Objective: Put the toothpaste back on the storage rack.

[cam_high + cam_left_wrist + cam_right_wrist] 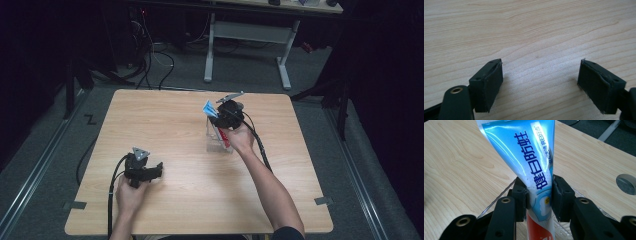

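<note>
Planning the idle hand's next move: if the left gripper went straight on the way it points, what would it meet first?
Probably the light wooden table top: the left gripper stands open, angled down at bare wood, nothing between.

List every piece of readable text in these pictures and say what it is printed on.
"健白防蛀": large dark blue characters running along the toothpaste tube, right gripper view.
Smaller white characters beside them on the tube: too blurred to read with certainty.
Small yellow mark lower on the tube: unreadable.
In the high view the tube's print is too small to read.
</note>
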